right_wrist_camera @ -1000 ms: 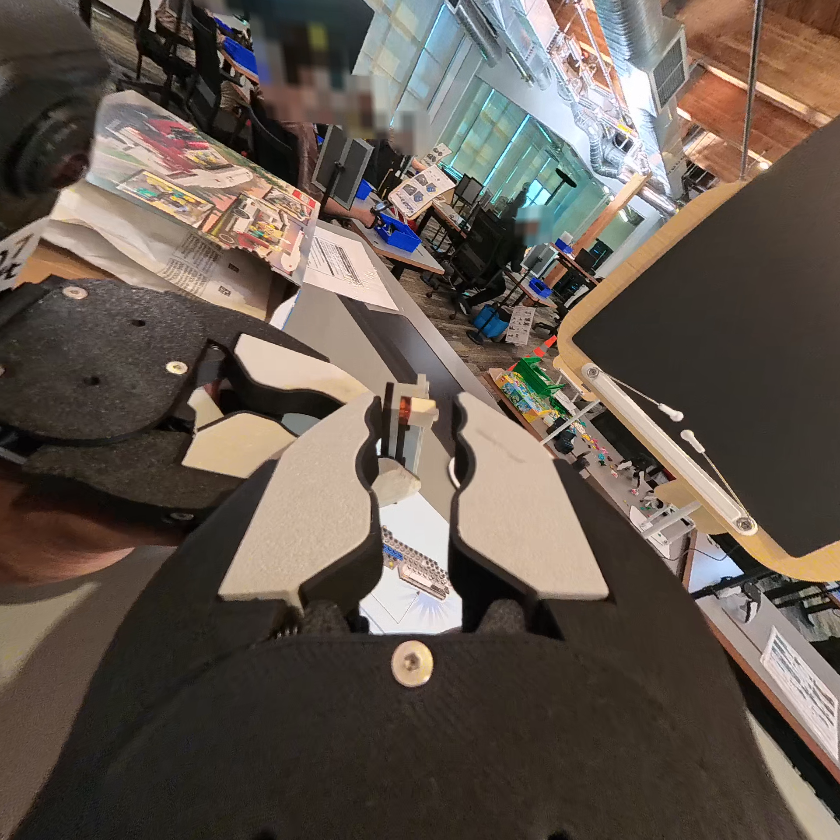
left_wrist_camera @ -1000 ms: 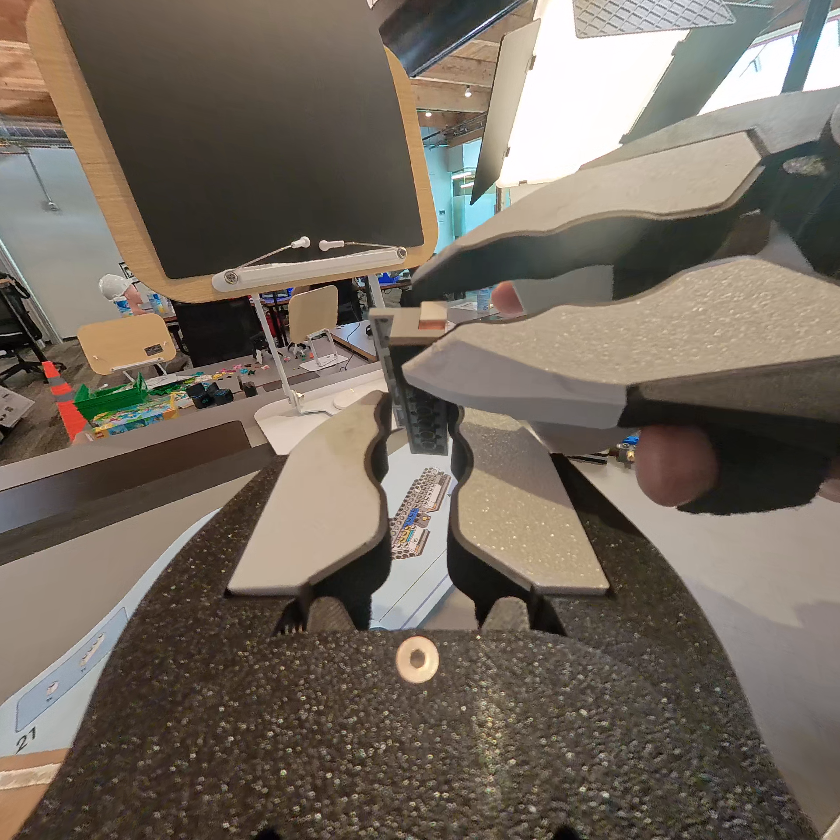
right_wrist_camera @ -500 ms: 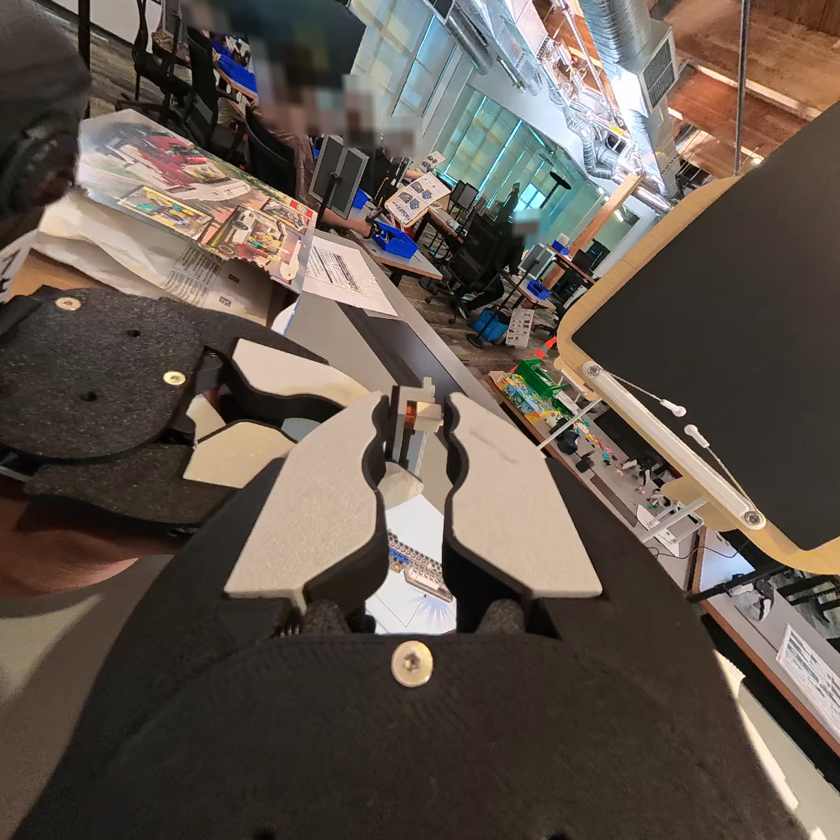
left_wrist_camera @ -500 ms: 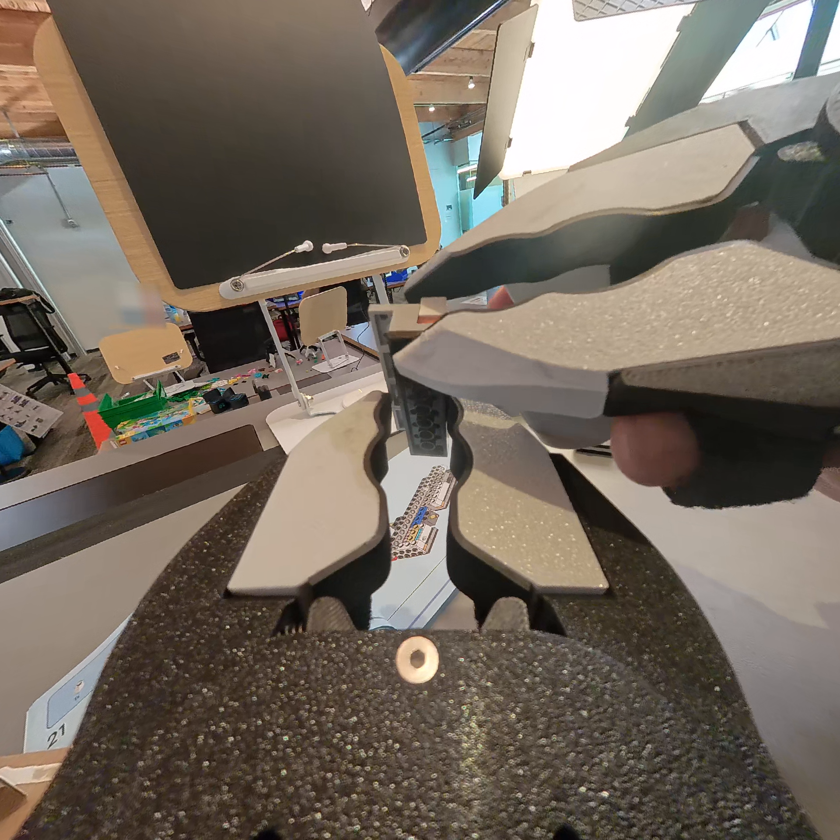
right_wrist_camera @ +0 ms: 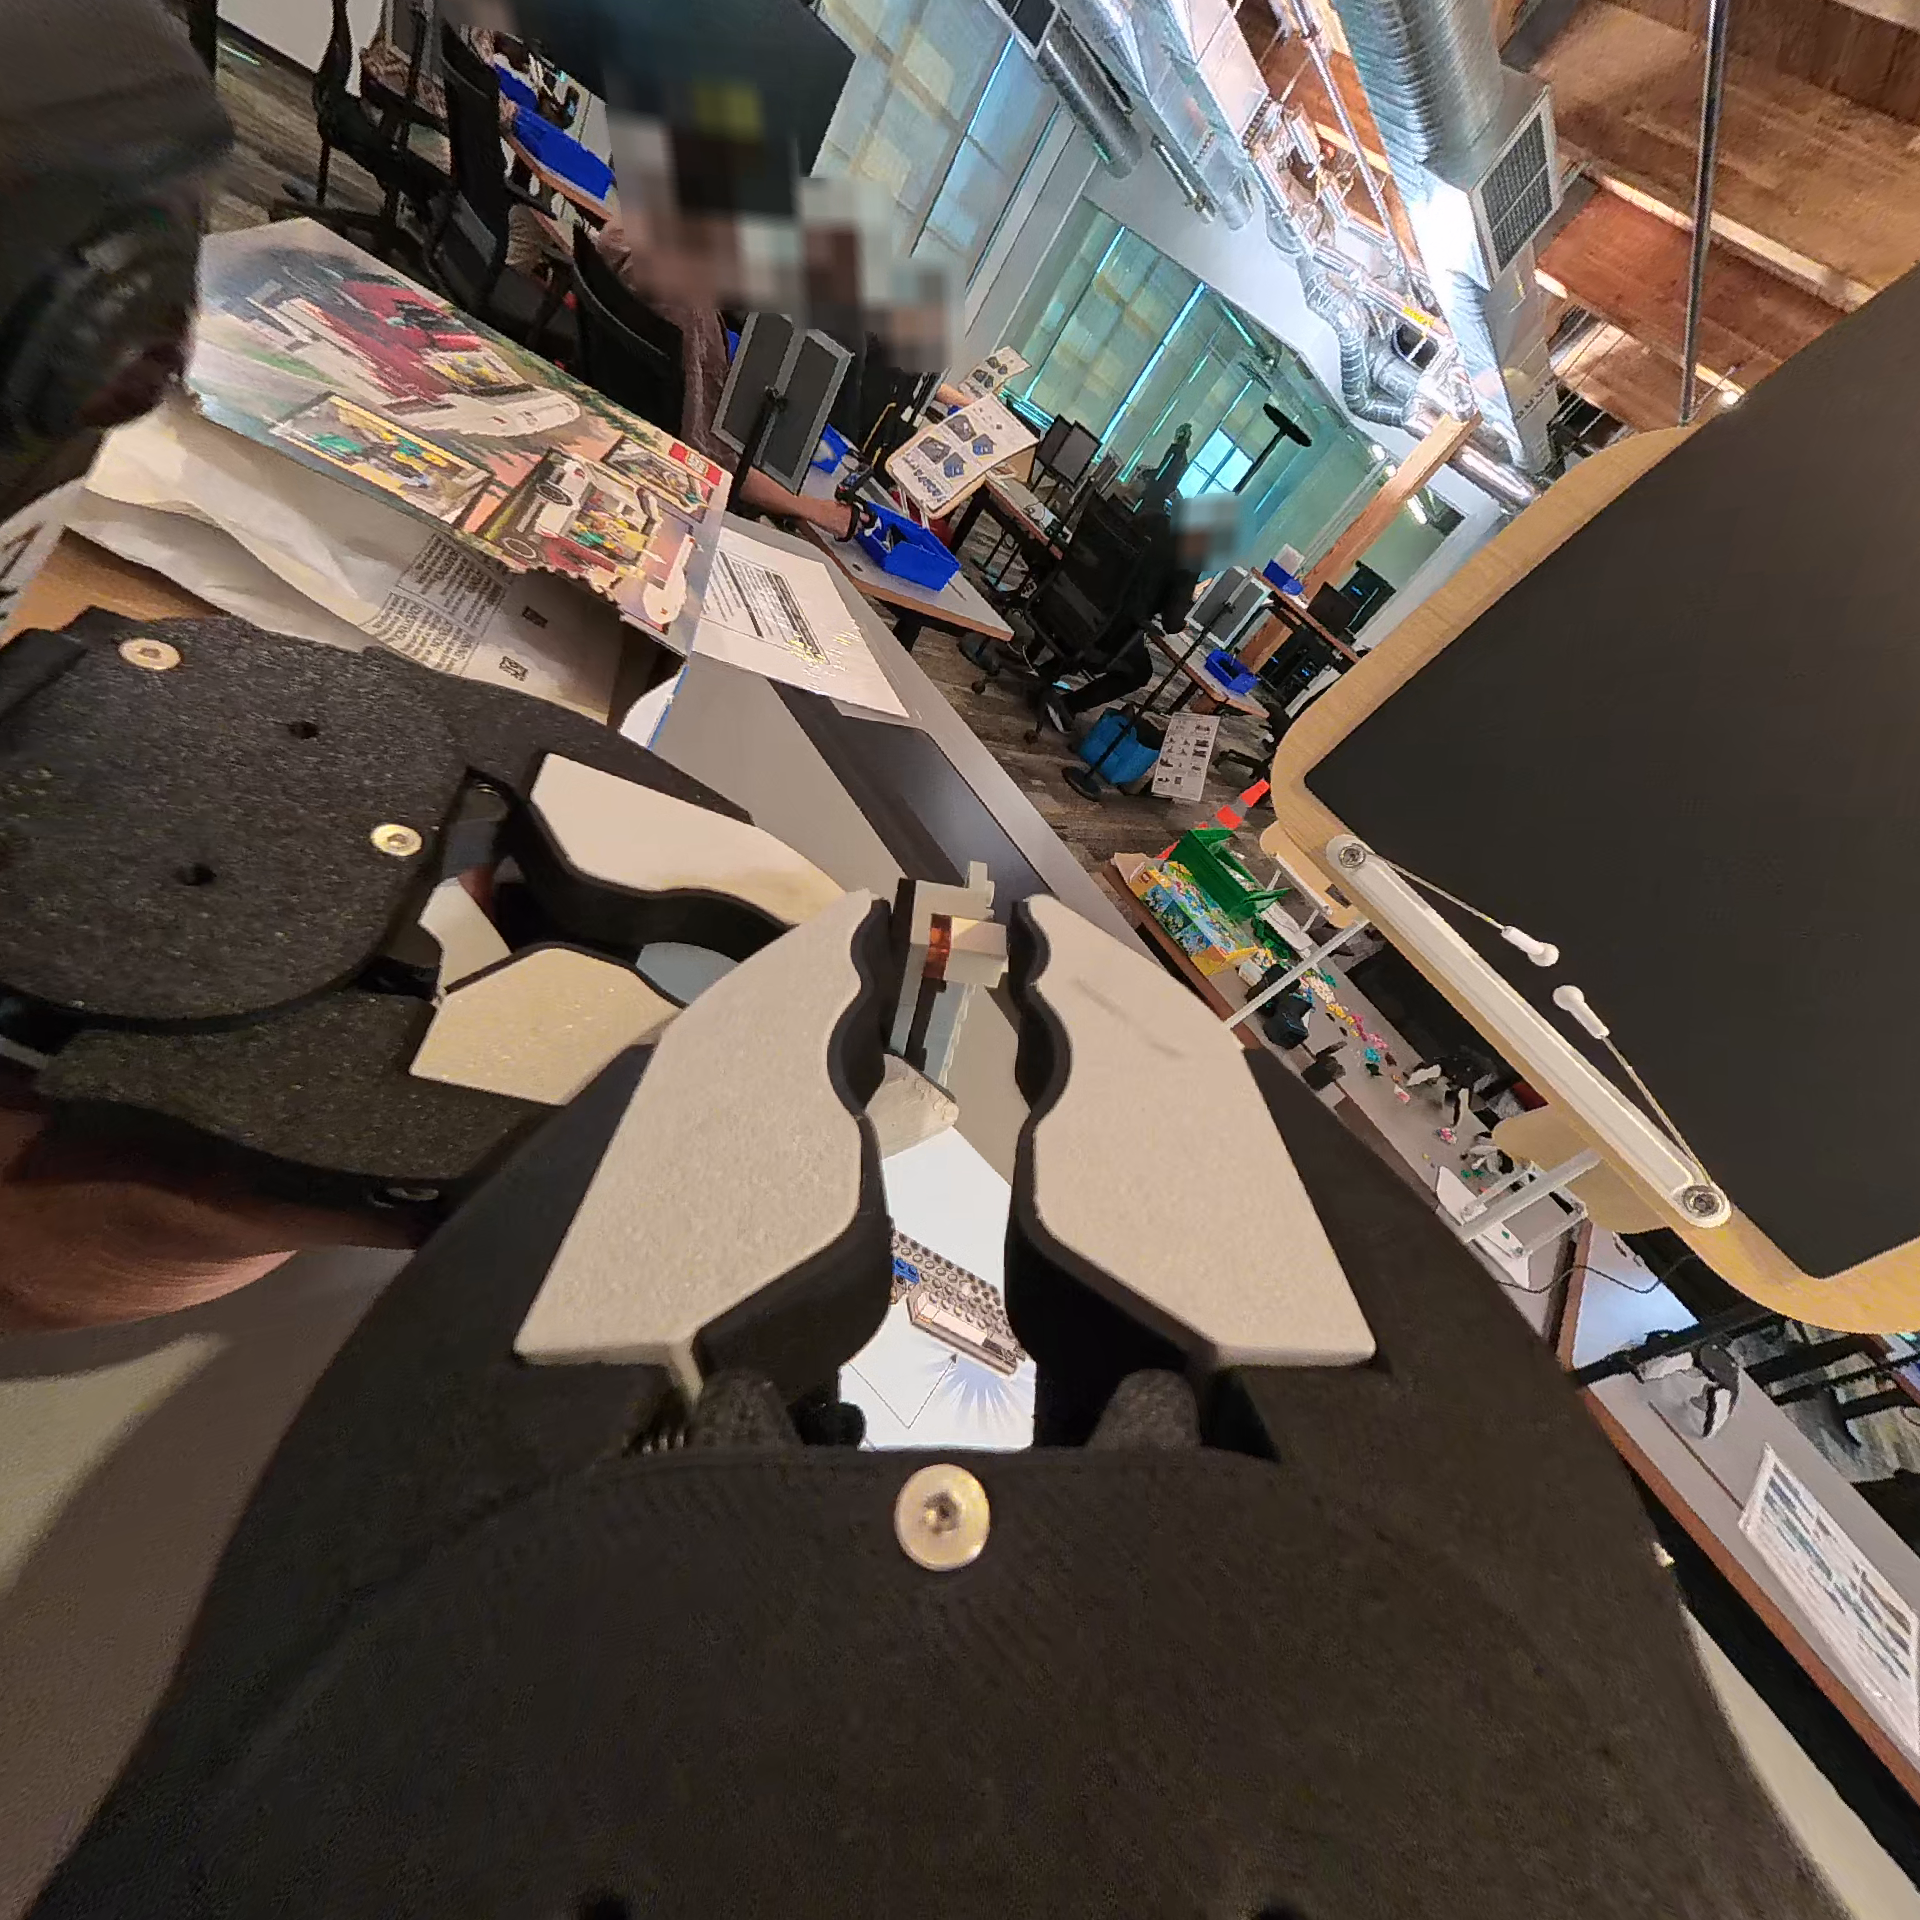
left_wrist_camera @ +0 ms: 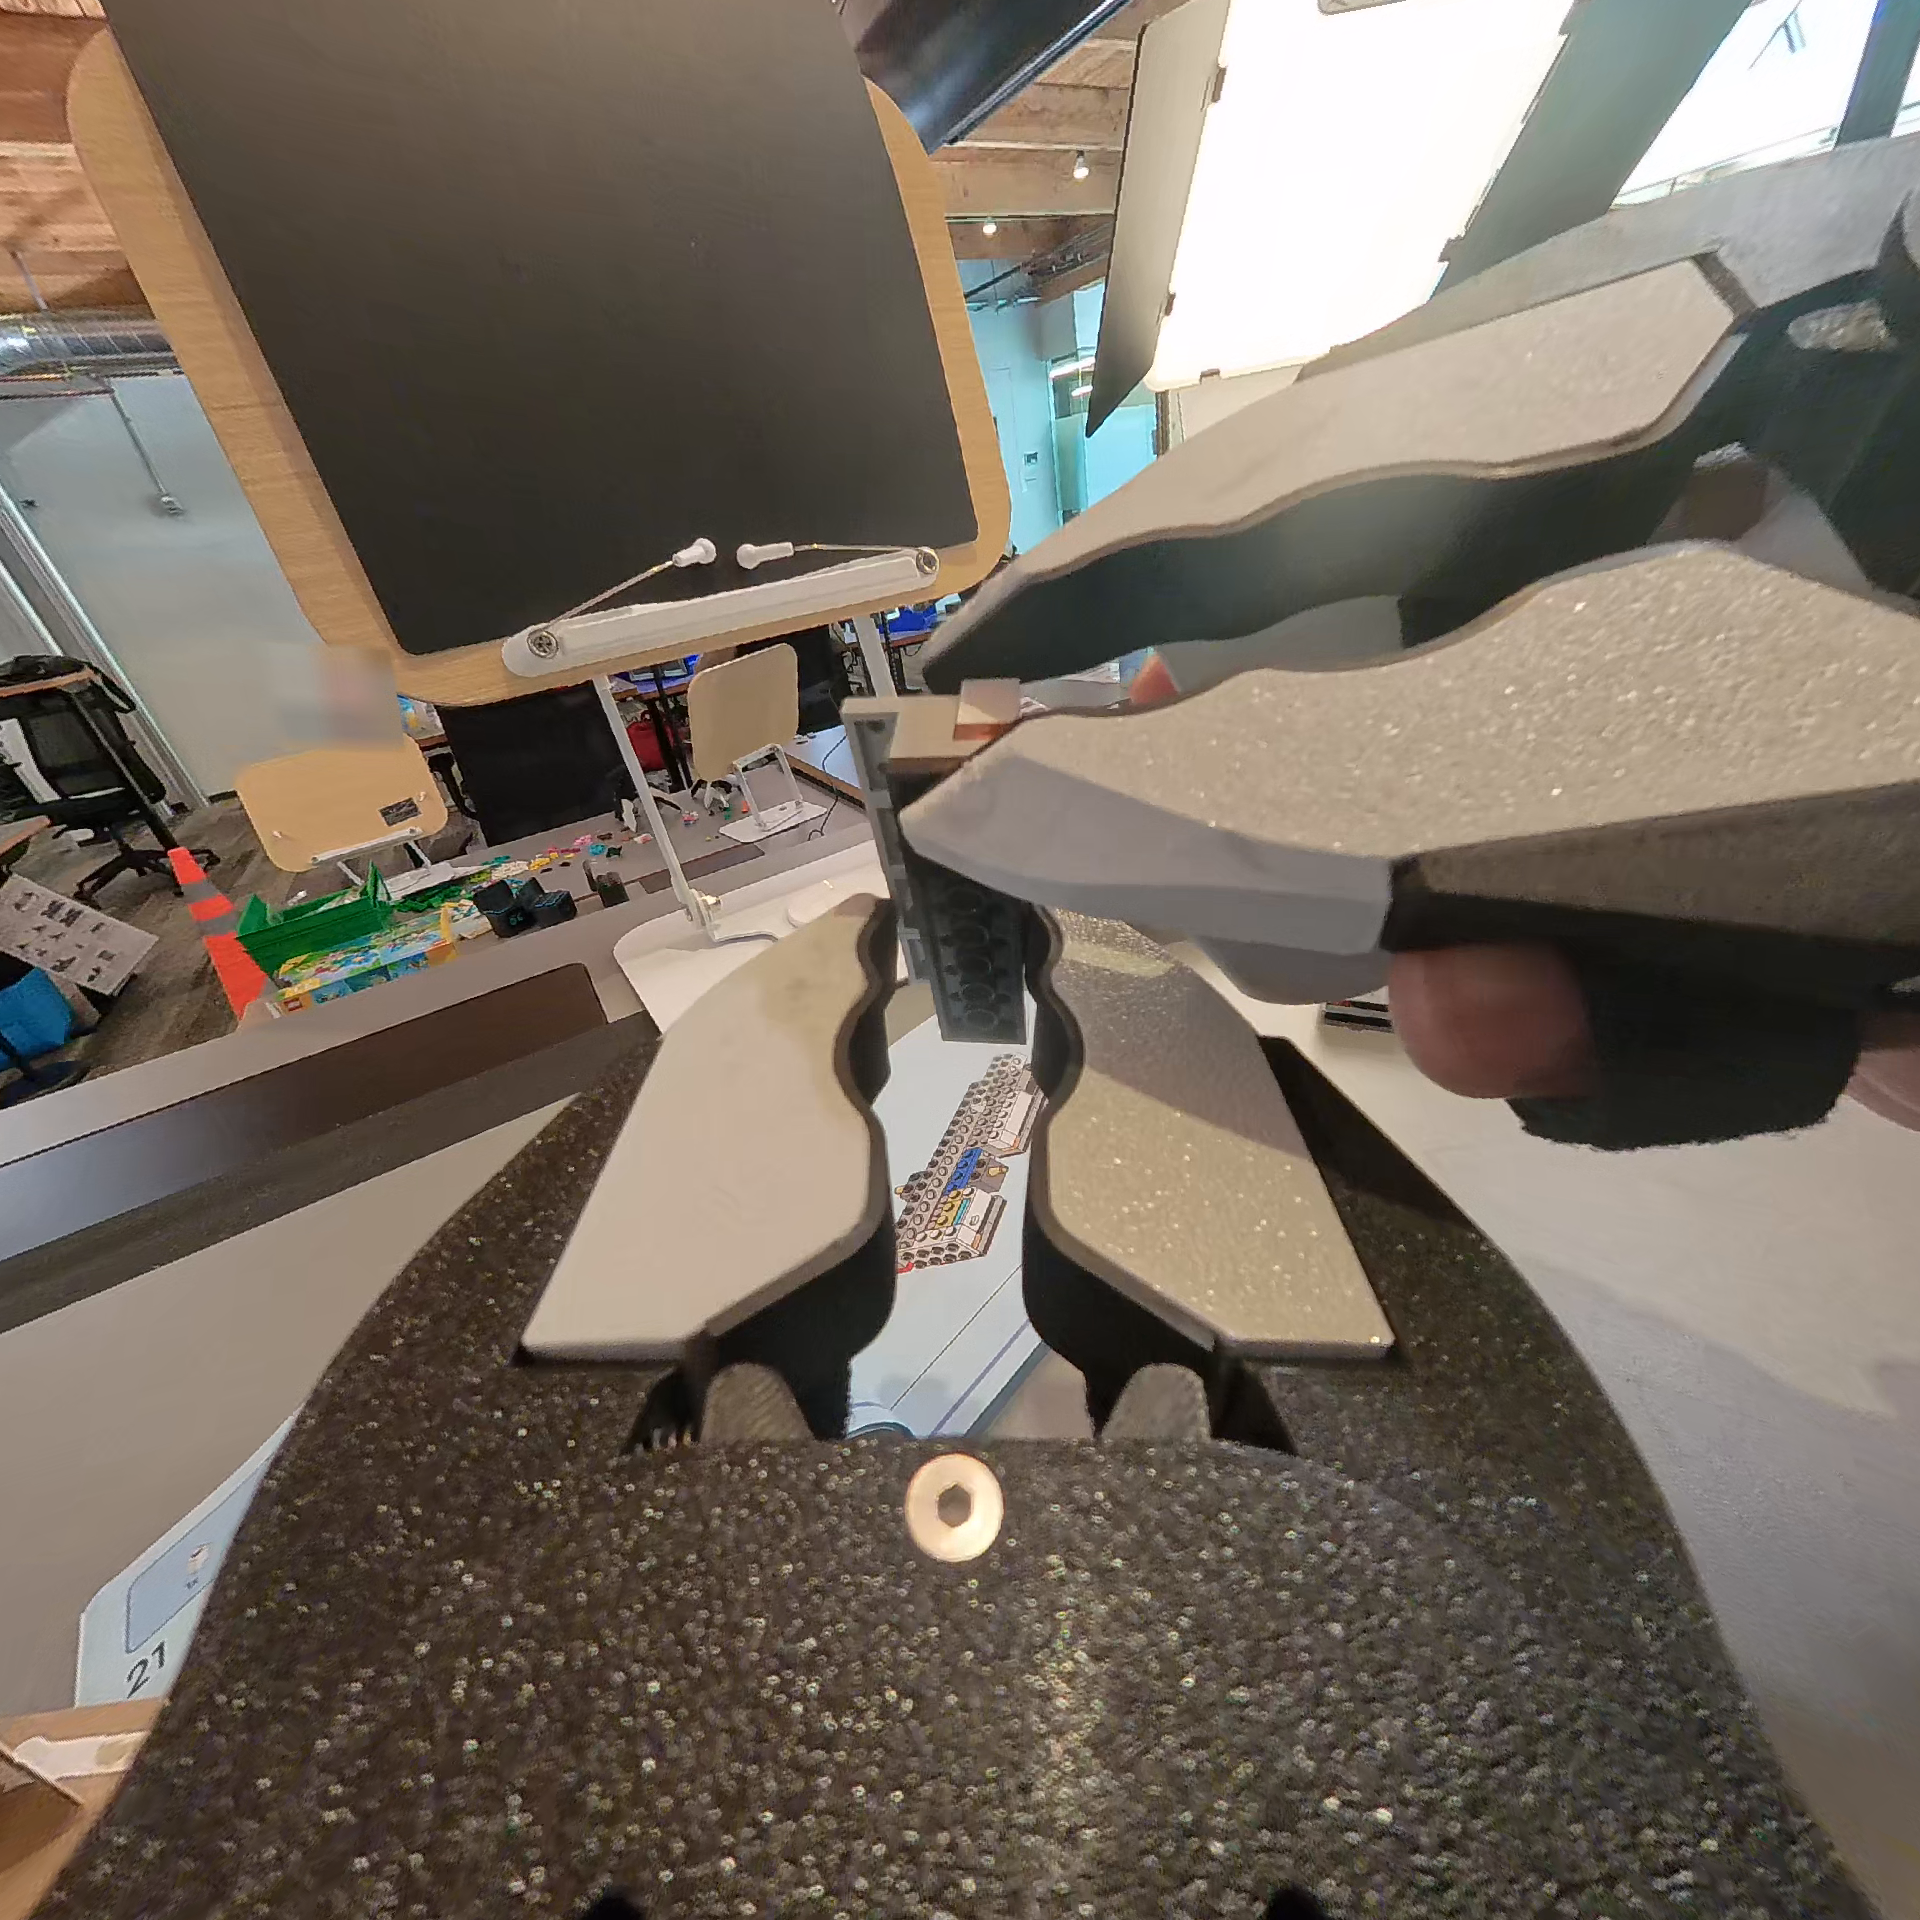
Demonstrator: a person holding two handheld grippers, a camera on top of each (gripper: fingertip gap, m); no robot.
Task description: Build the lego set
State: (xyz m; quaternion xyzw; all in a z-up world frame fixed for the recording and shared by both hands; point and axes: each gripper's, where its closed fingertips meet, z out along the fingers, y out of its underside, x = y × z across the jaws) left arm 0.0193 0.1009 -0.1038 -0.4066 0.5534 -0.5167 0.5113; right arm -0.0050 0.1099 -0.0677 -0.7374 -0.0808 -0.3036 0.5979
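**Two grippers meet on one small brick assembly, much of it hidden**

The left gripper (left_wrist_camera: 961,971) has its fingers drawn close on a dark grey brick plate (left_wrist_camera: 977,961), which stands upright between the tips; the right-hand pad lies against the plate's edge, while the left-hand contact sits in shadow and is hard to judge; the plate's upper half is covered by the right gripper (left_wrist_camera: 951,769), which reaches in from the right. A lighter grey strip (left_wrist_camera: 871,774) runs up the plate's left edge, and at the top a small tan and white piece (left_wrist_camera: 987,712) shows between the right gripper's two fingertips; how far that piece extends is hidden by the fingers.

In the right wrist view, the right gripper (right_wrist_camera: 940,951) has its fingers narrowed around the same cluster: a white piece with an amber band (right_wrist_camera: 961,940) sits between the tips, touching the right-hand pad; whether the left-hand pad presses on the stack cannot be told, since the dark plate's edge merges with the pad's black lining; the lower end of the assembly is cut off behind the fingers. The left gripper (right_wrist_camera: 665,977) enters from the left, its tips hidden behind the right gripper's left finger.

A gloved hand (left_wrist_camera: 1558,1039) shows only partly beneath the right gripper. Below both grippers an instruction page (left_wrist_camera: 966,1164) lies on the grey table (left_wrist_camera: 1714,1299), seen only through the gap between fingers. A black board on a stand (left_wrist_camera: 551,312) rises behind; a torn printed box (right_wrist_camera: 447,447) lies on the table to the left.
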